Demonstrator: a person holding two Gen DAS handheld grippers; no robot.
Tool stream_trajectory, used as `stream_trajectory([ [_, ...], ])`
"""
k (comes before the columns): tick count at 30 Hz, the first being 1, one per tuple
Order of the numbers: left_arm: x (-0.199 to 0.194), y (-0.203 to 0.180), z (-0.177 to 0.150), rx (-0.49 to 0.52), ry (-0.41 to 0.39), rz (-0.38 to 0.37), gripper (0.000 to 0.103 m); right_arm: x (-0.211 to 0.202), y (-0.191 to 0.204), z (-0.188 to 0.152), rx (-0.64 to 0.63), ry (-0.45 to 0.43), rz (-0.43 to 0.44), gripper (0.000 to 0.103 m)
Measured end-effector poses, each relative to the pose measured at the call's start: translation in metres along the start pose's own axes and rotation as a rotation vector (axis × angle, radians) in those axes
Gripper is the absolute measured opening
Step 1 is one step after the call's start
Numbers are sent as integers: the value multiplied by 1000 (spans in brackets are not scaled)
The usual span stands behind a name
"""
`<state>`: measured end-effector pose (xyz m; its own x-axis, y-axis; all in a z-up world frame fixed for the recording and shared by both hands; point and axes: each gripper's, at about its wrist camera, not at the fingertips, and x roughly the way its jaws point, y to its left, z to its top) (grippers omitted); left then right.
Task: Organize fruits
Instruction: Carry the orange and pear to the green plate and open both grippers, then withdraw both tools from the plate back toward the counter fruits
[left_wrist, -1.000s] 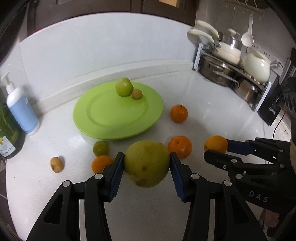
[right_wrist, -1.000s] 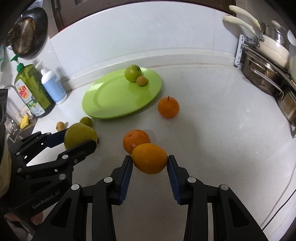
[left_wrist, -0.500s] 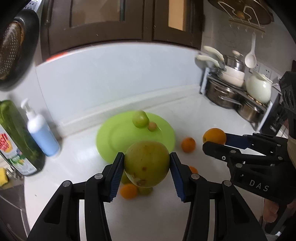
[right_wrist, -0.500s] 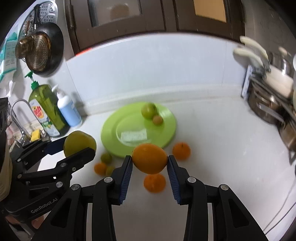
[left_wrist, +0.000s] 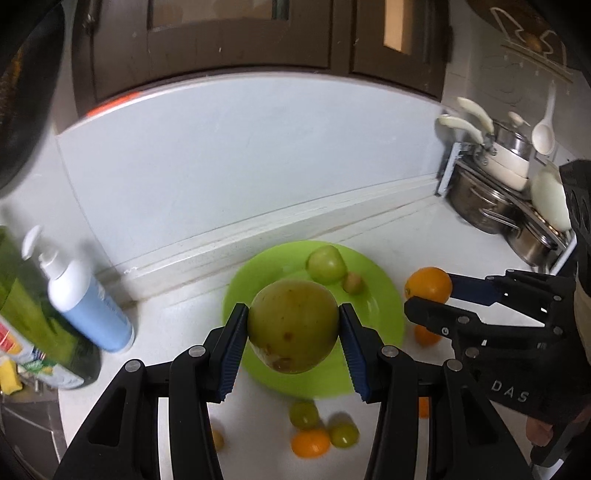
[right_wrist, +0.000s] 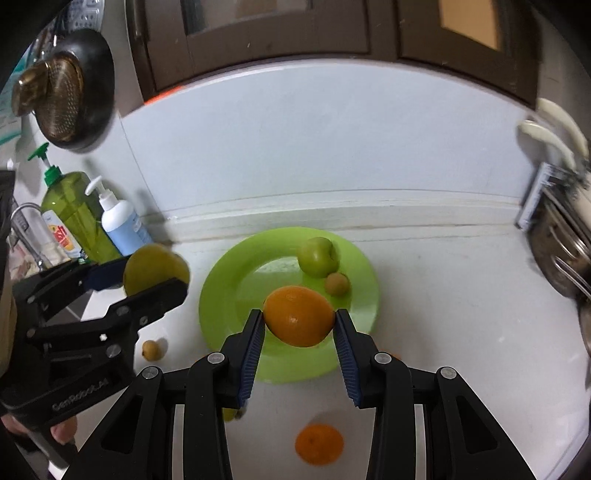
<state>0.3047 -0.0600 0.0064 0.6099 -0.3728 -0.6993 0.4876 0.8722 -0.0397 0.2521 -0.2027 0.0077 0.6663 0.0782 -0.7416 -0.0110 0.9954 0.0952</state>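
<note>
Both grippers carry fruit above the white counter (right_wrist: 461, 332), and the round lime-green plastic plate (right_wrist: 229, 295) is the evident destination.

Left gripper (left_wrist: 293, 328): jaws part-open, both blue ribbed pads pressed on the flanks of a large yellow-green pear-like fruit with brown blemishes (left_wrist: 293, 326). The fruit's longer axis runs roughly top to bottom in the left wrist view. The plate's open centre lies directly beyond it at 12 o'clock, partly hidden behind the fruit.

Right gripper (right_wrist: 299, 317): jaws set narrower, pads clamped on the ends of an oval orange citrus fruit (right_wrist: 299, 315), whose long axis runs across from pad to pad. The plate lies straight ahead at 12 o'clock.

Plate contents: a green apple (right_wrist: 317, 256) and a small tan round fruit (right_wrist: 337, 283), touching, at the plate's far right, about 1 o'clock from either held fruit. The near and left parts of the plate are bare.

Judgement: both grippers appear about equally near the plate, side by side, the left gripper at 9 o'clock of the right. The bare left portion suits the larger fruit. Release over the near centre risks the orange rolling into the apple.

Loose fruit remains on the counter at 6 o'clock, including an orange (right_wrist: 319, 448) and small green ones (left_wrist: 303, 414).
</note>
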Motion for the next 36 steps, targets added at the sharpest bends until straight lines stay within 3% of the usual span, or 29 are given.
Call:
stream_trajectory([
  [13, 93, 23, 12, -33, 166, -27, 49, 85, -17, 17, 27, 165, -5, 40],
  [20, 115, 22, 11, -39, 217, -27, 49, 114, -25, 13, 46, 224, -5, 39],
  [24, 115, 21, 12, -30, 207, -29, 49, 125, -27, 14, 52, 237, -5, 40],
  [26, 112, 20, 15, -21, 193, -25, 55, 124, -26, 14, 54, 239, -3, 40],
  [31, 93, 22, 15, -9, 158, 41, 62, 117, -25, 15, 45, 221, -16, 40],
  [36, 64, 23, 10, -34, 105, 97, 68, 94, -22, 15, 33, 165, -59, 47],
])
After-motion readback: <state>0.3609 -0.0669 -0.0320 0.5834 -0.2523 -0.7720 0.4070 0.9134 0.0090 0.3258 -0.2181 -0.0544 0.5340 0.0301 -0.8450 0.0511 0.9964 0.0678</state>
